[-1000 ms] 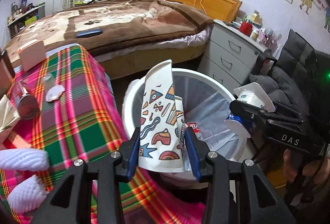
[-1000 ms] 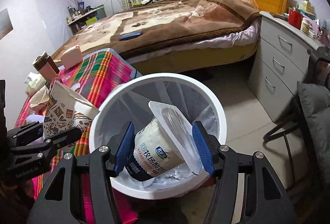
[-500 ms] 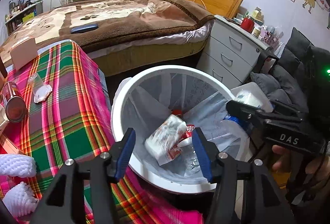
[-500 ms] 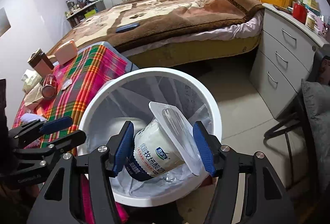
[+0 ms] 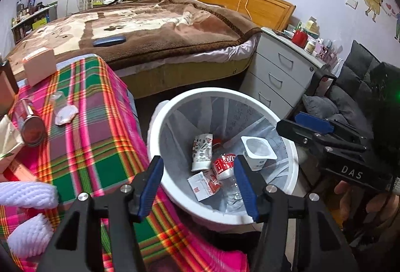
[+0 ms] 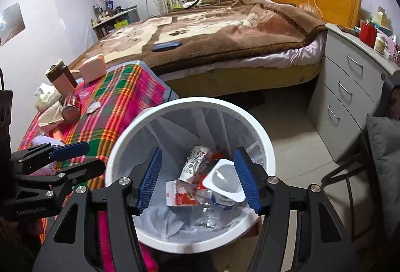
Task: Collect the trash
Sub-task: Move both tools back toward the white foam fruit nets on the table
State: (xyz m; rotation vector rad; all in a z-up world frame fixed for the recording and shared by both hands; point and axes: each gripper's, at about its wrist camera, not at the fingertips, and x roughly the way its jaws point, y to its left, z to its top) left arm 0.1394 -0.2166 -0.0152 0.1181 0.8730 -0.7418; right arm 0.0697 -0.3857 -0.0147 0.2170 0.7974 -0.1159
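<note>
A white trash bin [image 5: 225, 91] [image 6: 195, 100] with a clear liner stands beside the plaid table. Inside lie a patterned paper cup [image 5: 202, 152] [image 6: 193, 163], a white yogurt cup [image 5: 258, 150] [image 6: 225, 183], a red-and-white carton [image 5: 202, 185] [image 6: 178, 193] and a clear bottle with a red label [image 5: 223, 164]. My left gripper [image 5: 198, 162] [image 6: 75, 154] hangs open over the bin's near rim with nothing between its pads. My right gripper [image 6: 198, 152] [image 5: 307, 121] is open above the bin's right side, also holding nothing.
The plaid-covered table [image 5: 87, 134] left of the bin carries a red can [image 5: 30, 124] [image 6: 70, 106], a clear plastic wrapper [image 5: 65, 114], white foam nets [image 5: 25, 192] and a pink box [image 5: 40, 66]. A bed lies behind it, grey drawers [image 5: 275, 76] stand right, and a dark chair [image 5: 350, 96] sits beyond.
The patterned paper cup left my left gripper and dropped into the bin as its jaws widened. The yogurt cup then fell from my right gripper into the bin.
</note>
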